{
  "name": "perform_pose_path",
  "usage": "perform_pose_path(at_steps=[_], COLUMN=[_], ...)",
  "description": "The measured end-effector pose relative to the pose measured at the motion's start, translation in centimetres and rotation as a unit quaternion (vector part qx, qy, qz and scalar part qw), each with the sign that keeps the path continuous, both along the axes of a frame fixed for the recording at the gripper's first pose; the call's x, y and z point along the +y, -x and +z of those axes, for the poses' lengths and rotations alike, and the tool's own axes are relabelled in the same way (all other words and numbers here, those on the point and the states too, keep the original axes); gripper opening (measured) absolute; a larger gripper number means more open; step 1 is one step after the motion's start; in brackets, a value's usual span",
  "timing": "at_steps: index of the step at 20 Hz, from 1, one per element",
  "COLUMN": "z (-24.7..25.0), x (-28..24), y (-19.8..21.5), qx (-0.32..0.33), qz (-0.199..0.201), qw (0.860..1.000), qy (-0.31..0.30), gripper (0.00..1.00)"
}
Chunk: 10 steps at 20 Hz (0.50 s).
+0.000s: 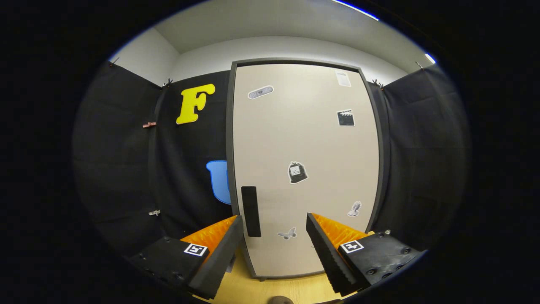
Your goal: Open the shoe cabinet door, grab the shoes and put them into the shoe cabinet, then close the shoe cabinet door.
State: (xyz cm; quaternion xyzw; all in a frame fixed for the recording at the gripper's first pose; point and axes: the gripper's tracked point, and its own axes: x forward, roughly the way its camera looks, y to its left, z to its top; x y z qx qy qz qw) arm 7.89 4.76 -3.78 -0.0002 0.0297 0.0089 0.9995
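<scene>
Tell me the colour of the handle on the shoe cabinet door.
Black: the handle is a dark vertical bar on the beige door, seen in the gripper view.

The floor [291, 289] is pale wood with a fine grain, and only a narrow strip of it shows. The shoe cabinet [303, 169] stands directly on it, upright, its door closed, its dark base meeting the boards. In front of the shoe cabinet, well short of its base, a small rounded brown thing [280, 300] lies on the floor; what it is cannot be told. The tongs [274, 230] hang open above the floor in front of the cabinet, touching nothing.
</scene>
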Motion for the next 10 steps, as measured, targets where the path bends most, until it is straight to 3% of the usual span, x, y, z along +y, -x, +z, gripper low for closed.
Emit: perform_pose_path(at_steps=[10], z=[-4.3], x=[3.3], y=[-7.6], qx=[0.022], qz=[-0.004], qw=[1.0], qy=[-0.015], gripper=[0.97])
